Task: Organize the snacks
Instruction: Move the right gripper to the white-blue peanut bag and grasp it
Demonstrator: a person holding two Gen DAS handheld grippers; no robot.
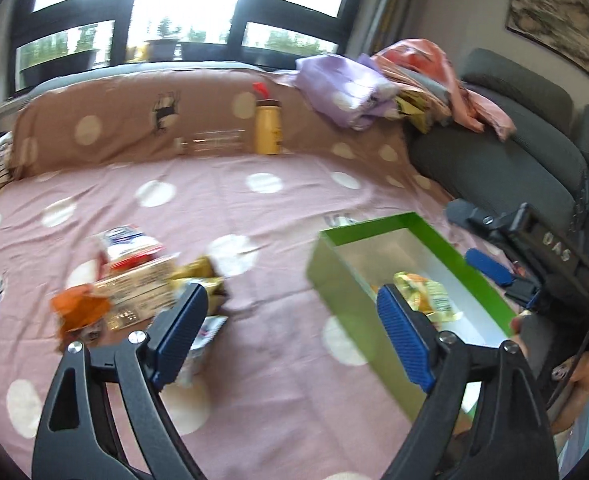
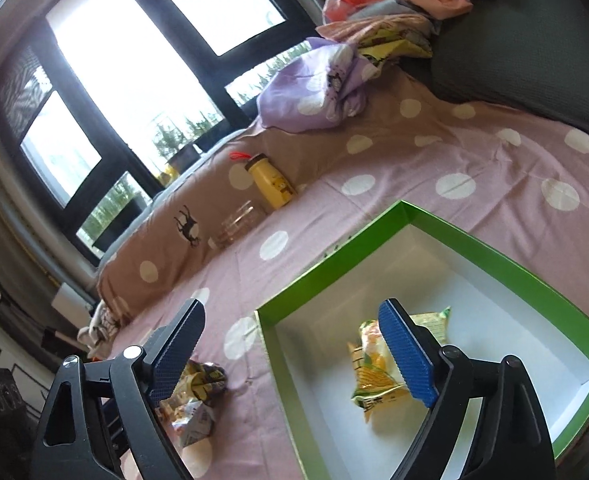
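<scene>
**Both jaws spread, one snack in the box**

The jaws of the left gripper (image 1: 292, 334) and of the right gripper (image 2: 290, 350) stand wide apart, with nothing between their pads. One yellow snack packet (image 2: 378, 376) lies on the white floor of the green box (image 2: 326, 264), which sits on the spotted pink bedsheet (image 1: 254, 208). The rest of the snacks (image 1: 134, 280), a loose heap of packets and a flat carton, lie on the sheet well apart from the box, on its left in the left wrist view.

The heap looks crumpled and overlapping, so a grab there could pinch two packets at once, or catch a fold of sheet. The box wall is thin; a jaw that clips its rim could tip or shove it on the soft bed.

On the right gripper's body the letters "DAS" (image 1: 556, 246) can be read. Print on the packets is too blurred to read.
</scene>
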